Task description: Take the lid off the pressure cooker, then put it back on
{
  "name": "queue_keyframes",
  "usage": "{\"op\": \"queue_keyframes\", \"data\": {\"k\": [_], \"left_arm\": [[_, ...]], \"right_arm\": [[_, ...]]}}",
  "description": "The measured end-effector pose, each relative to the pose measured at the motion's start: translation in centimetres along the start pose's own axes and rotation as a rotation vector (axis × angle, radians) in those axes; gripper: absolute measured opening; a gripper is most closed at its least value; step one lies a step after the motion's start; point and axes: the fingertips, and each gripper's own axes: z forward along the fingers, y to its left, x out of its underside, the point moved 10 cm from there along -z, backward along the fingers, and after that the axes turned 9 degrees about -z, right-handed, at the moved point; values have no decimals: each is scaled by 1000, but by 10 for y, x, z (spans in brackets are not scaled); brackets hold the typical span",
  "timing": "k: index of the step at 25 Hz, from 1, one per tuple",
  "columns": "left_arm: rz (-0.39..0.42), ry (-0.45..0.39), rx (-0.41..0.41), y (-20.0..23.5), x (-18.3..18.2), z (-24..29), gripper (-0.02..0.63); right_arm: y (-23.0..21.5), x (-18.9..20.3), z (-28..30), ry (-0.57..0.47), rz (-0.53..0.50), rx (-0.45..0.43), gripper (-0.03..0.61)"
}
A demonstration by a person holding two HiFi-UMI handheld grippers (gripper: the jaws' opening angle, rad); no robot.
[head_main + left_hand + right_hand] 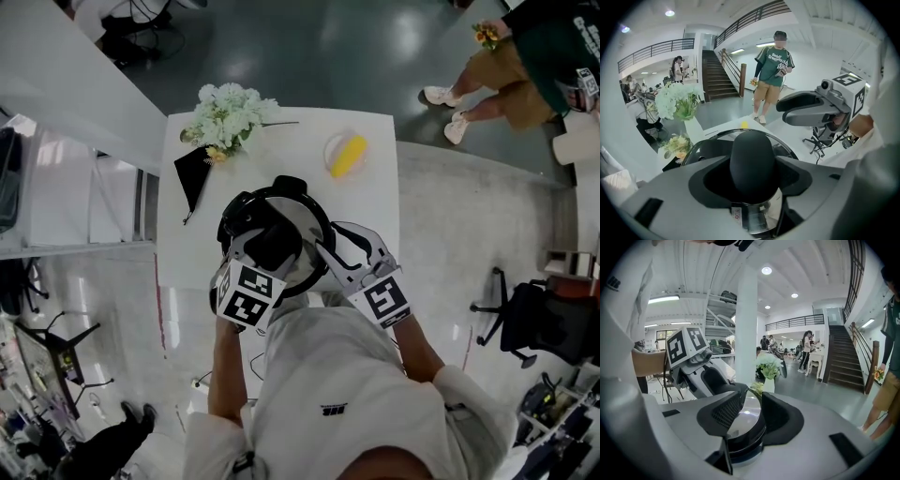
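The pressure cooker [234,214] stands on the white table [375,131], close in front of me. Its lid [307,217] is on the pot, shiny with a dark rim [783,145]. My left gripper [272,246] reaches over the lid from the near left. In the left gripper view, my left gripper [752,174] has its jaws shut on the lid's black knob [752,157]. My right gripper [324,251] comes in from the near right. In the right gripper view, my right gripper [751,416] has its jaws closed against the cooker's near edge [746,430].
A bunch of white flowers [225,112] and a black folded item [194,173] lie at the table's far left. A plate with a yellow thing [347,155] sits far right. A person [497,75] stands beyond the table. An office chair [534,319] is to my right.
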Motion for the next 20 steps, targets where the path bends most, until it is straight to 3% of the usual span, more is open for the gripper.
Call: {"op": "queue_keyframes", "data": {"k": [9,20], "left_arm": [[-63,-36,-58,-7,1,2,287],[-245,-102,-209,-18,4,2,287]], "right_arm": [[-5,5,1,1,-15,-49,150],[-14,14,4,-32,-49,-105,150]]}}
